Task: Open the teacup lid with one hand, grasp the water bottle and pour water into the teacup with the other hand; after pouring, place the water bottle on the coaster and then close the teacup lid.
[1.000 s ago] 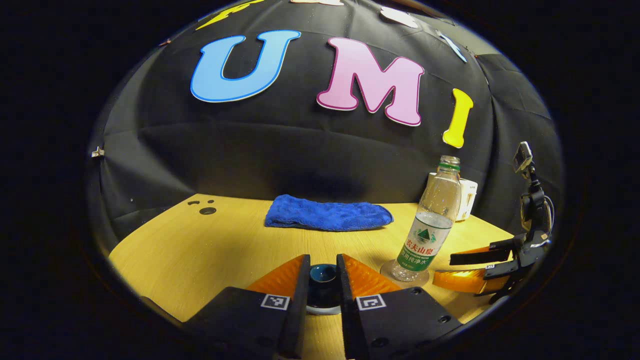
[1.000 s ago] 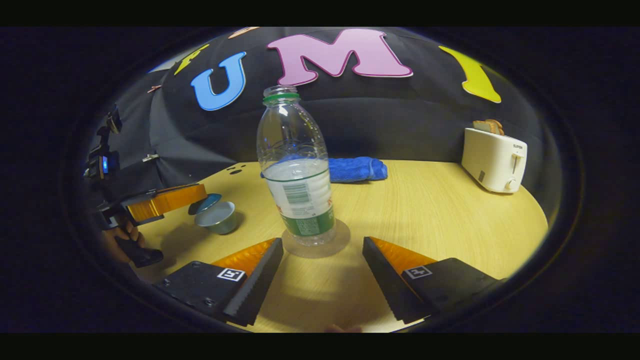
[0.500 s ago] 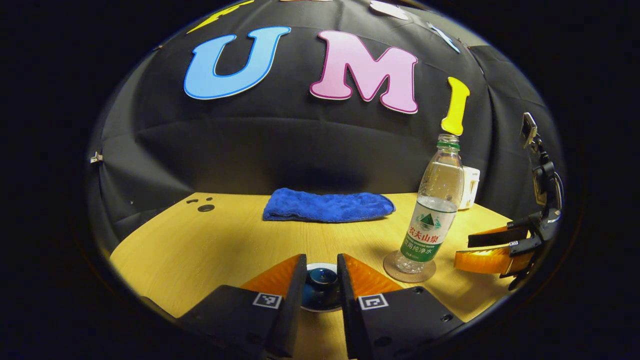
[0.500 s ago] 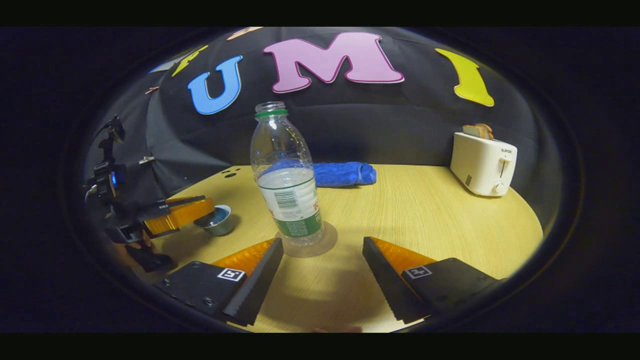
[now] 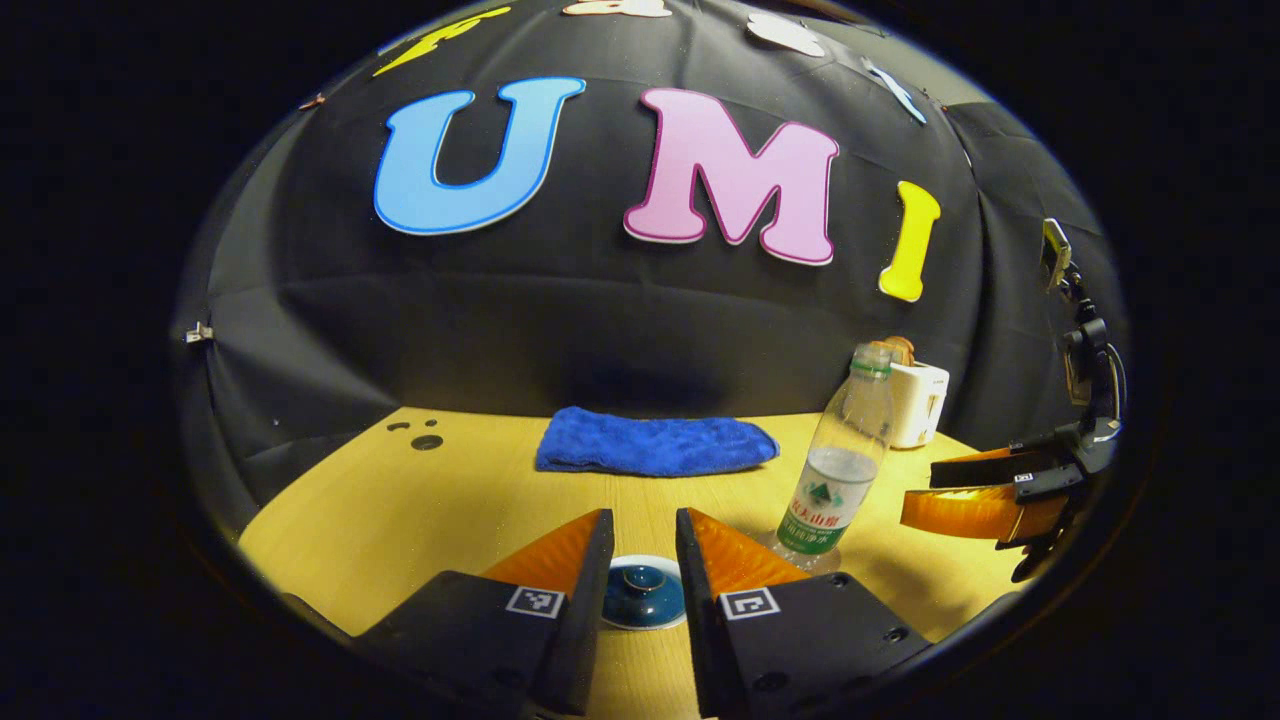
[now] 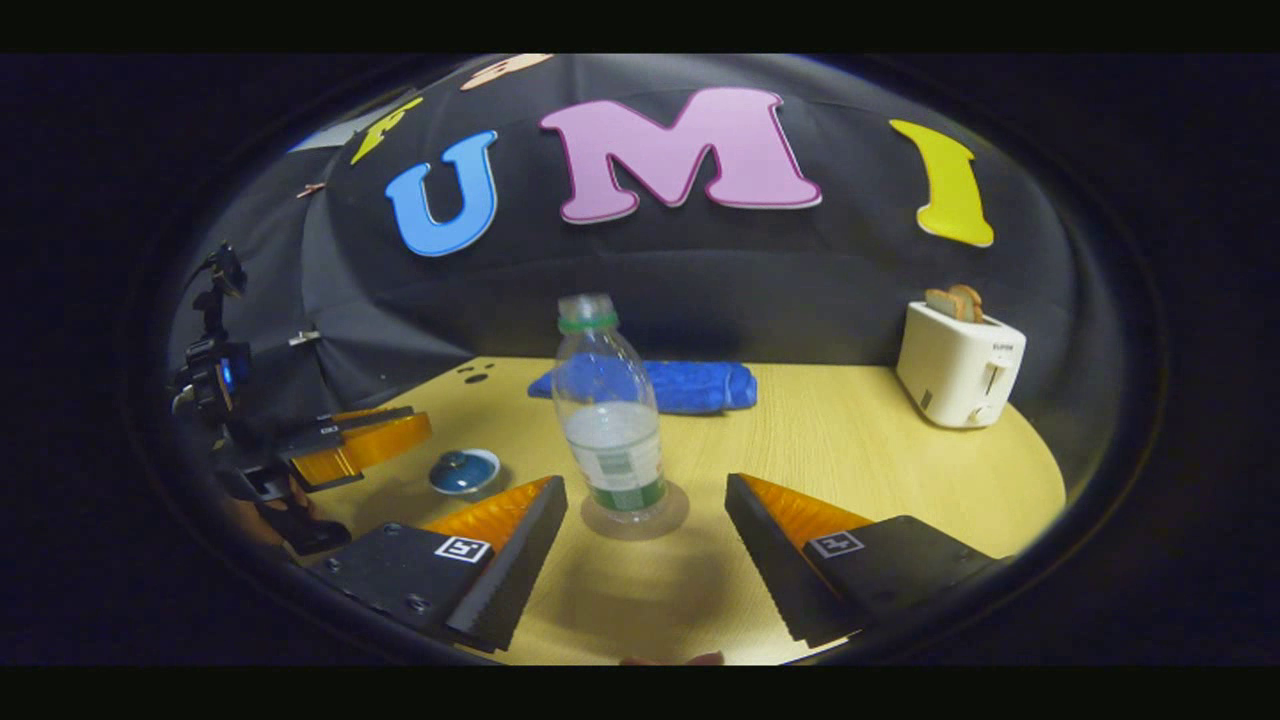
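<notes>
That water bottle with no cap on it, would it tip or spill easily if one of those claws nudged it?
Probably yes. The water bottle is tall and narrow on a small coaster, so a push high up may topple it. It looks under half full, so it is likely light. With no cap, tipping would likely spill water. The thin clear plastic may also dent when squeezed.

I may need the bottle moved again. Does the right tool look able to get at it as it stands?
Probably yes: the right tool is open, and the water bottle stands upright on its coaster straight ahead with bare table between.
</notes>
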The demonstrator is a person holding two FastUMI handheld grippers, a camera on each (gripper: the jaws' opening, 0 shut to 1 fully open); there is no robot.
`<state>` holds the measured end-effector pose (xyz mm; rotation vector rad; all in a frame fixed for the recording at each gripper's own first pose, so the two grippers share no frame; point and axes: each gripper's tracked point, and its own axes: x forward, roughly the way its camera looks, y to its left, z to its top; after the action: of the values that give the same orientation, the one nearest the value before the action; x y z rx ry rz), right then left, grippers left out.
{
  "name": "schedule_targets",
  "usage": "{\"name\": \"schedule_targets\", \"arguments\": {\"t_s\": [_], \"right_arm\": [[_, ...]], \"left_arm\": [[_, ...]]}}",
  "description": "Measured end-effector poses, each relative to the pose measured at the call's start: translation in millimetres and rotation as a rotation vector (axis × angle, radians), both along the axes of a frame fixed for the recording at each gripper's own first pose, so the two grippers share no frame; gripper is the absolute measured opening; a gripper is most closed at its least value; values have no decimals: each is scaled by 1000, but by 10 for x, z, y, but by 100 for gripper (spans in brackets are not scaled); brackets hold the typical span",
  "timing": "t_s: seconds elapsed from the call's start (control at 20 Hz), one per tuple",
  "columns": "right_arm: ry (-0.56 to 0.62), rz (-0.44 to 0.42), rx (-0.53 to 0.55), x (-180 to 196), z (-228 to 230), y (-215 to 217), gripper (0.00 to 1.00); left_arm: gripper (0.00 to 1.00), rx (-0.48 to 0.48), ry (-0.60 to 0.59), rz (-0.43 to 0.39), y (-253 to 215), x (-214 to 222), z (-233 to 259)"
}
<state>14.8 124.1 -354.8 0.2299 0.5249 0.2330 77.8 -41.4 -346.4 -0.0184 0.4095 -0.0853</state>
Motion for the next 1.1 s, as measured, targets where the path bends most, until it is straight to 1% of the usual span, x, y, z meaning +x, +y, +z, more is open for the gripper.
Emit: {"name": "schedule_targets", "arguments": {"t_s": [0.3, 0.4, 0.55, 0.75, 0.95, 1.05, 1.1], "right_arm": [[-93, -23, -3, 50, 1065, 14, 99], [-126, -22, -4, 36, 1426, 48, 99], [-164, -22, -13, -31, 1837, 65, 99], [-201, -27, 4, -178, 2232, 98, 99], [-230, -47, -3, -265, 2474, 51, 99], [-244, -52, -9, -286, 2557, 29, 98], [-249, -55, -15, -297, 2578, 11, 98]], "left_arm": [[42, -42, -10, 6, 18, -185, 984], [43, -29, -28, 2, 48, -241, 1299], [43, -9, -45, 7, 90, -346, 1683], [42, 18, -80, 11, 163, -477, 2124], [42, 39, -104, 7, 164, -595, 2381], [45, 40, -116, -1, 129, -628, 2470], [49, 44, -120, -3, 117, -643, 2498]]}}
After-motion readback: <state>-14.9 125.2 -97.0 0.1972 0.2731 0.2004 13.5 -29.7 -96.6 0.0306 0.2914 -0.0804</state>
